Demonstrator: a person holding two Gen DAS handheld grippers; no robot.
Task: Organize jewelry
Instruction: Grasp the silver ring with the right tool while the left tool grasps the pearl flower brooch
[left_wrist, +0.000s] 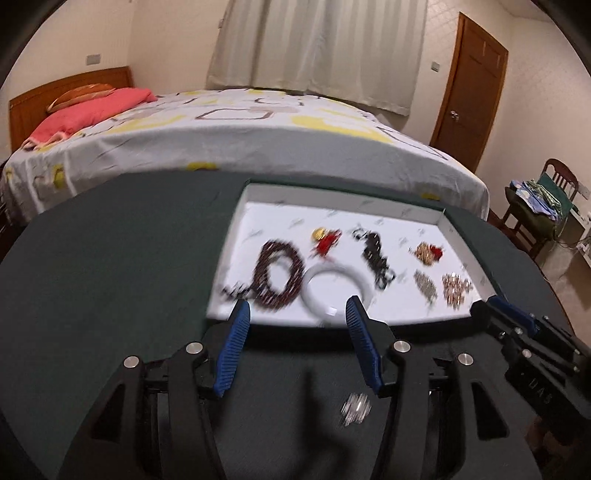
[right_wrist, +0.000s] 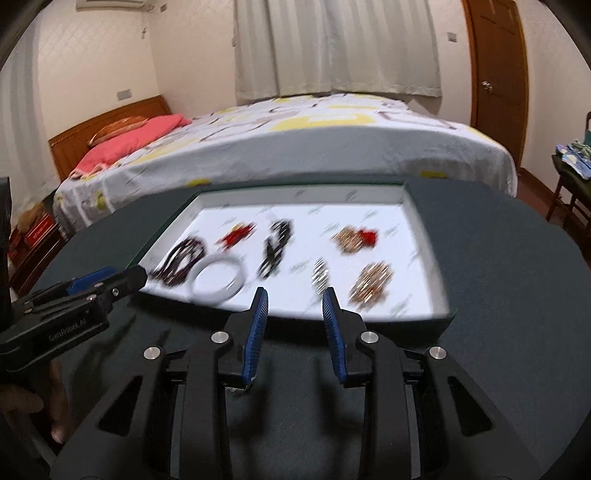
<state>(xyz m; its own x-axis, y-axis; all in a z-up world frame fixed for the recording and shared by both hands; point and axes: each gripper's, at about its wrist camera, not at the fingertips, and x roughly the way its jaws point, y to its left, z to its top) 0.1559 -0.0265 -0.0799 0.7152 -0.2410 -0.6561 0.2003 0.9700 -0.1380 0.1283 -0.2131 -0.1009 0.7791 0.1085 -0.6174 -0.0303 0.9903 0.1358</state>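
Between the blue ribbed pads of the left hand-held gripper (left_wrist: 295, 308), low in the left wrist view, a small sparkling piece (left_wrist: 355, 408) lies loose on the dark felt-like surface (left_wrist: 110, 258), outside the shallow white tray (left_wrist: 461, 240) just ahead. Both hand-held grippers gape, holding nothing; the right hand-held gripper (right_wrist: 294, 295) hangs at the tray's near edge, so the left looks nearer. Inside, blurred, lie a dark beaded coil (left_wrist: 279, 275), a smooth white bangle (left_wrist: 334, 288) touching it, and small gold clusters (left_wrist: 456, 290) at right.

Bare green table (left_wrist: 110, 258) lies left of the tray (left_wrist: 236, 206); inside, jewelry crowds its near half.
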